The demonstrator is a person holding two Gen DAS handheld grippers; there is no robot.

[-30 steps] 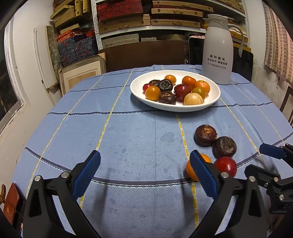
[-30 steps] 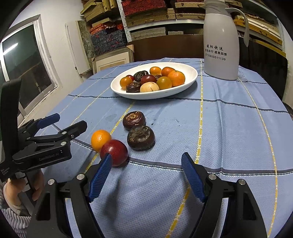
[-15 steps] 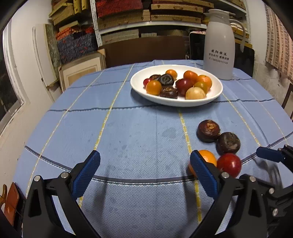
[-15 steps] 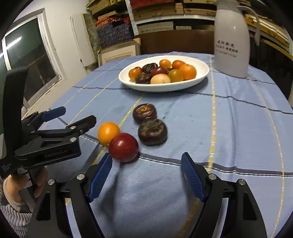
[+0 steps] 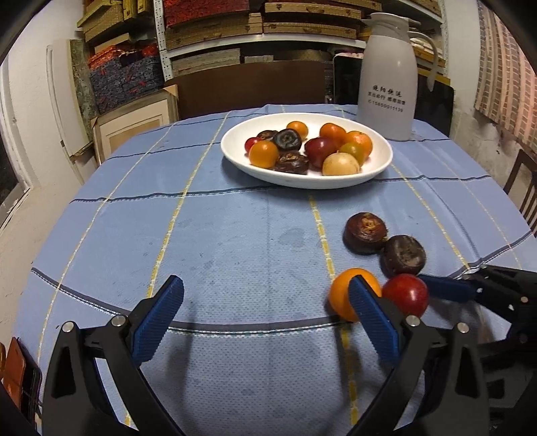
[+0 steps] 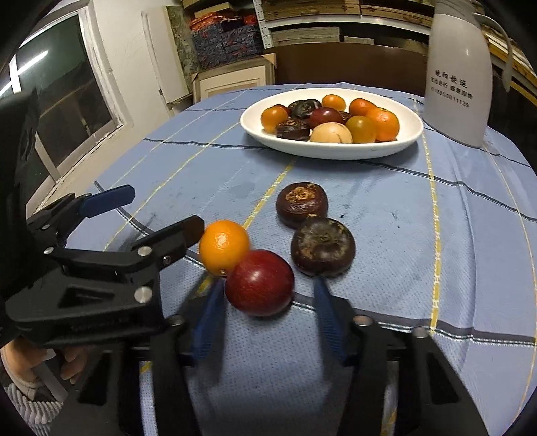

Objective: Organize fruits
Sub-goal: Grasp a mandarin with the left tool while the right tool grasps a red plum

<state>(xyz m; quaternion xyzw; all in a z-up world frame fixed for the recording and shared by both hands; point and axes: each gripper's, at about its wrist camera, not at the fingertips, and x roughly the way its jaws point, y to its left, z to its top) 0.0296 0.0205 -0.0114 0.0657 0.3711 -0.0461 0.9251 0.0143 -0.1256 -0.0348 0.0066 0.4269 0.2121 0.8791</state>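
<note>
Right hand-held gripper [image 6: 265, 322] newly narrowed around red fruit [image 6: 259, 282].

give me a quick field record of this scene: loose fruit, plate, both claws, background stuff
surface: blue striped tablecloth
loose fruit: orange fruit, red fruit, two dark brown fruits
plate: white plate with mixed fruit, far side
left claw: open, nothing between the jaws, beside the orange fruit
right claw: jaws have just been closing around the red fruit; pad contact unclear
jug: white jug behind the plate
background: shelves of boxes
</note>
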